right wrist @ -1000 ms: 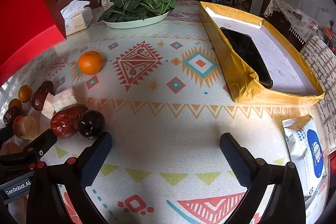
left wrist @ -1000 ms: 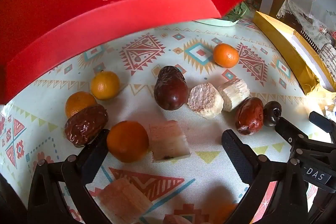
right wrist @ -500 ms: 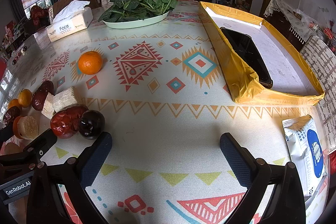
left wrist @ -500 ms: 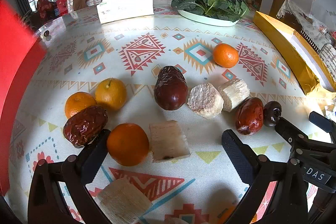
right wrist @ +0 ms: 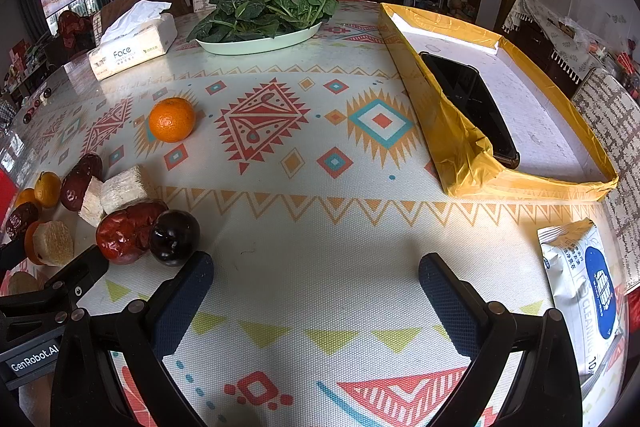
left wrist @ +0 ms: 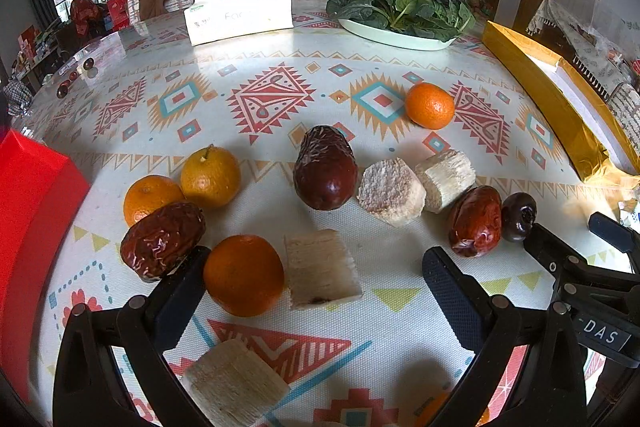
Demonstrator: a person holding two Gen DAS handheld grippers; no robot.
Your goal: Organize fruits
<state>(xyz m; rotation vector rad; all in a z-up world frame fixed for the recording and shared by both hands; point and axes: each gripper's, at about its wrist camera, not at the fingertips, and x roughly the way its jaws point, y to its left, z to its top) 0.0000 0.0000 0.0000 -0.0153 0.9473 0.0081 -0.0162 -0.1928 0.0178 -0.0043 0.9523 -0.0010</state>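
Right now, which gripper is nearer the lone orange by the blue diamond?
Left. The left gripper faces the lone orange past the fruit cluster; the right gripper sits farther right.

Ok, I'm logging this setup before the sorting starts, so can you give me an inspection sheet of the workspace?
Surface: patterned tablecloth, flat.
Job's things: round orange tangerines, wrinkled red dates, pale cut sugarcane chunks, all loose on the cloth.
Clutter: white tissue box, plate of green leaves, yellow-taped tray holding a black phone, wipes pack.
Grippers: left hand-held gripper open around a tangerine and a chunk; right hand-held gripper open, empty.
Cables: nothing seen.
Surroundings: chairs, furnished room.
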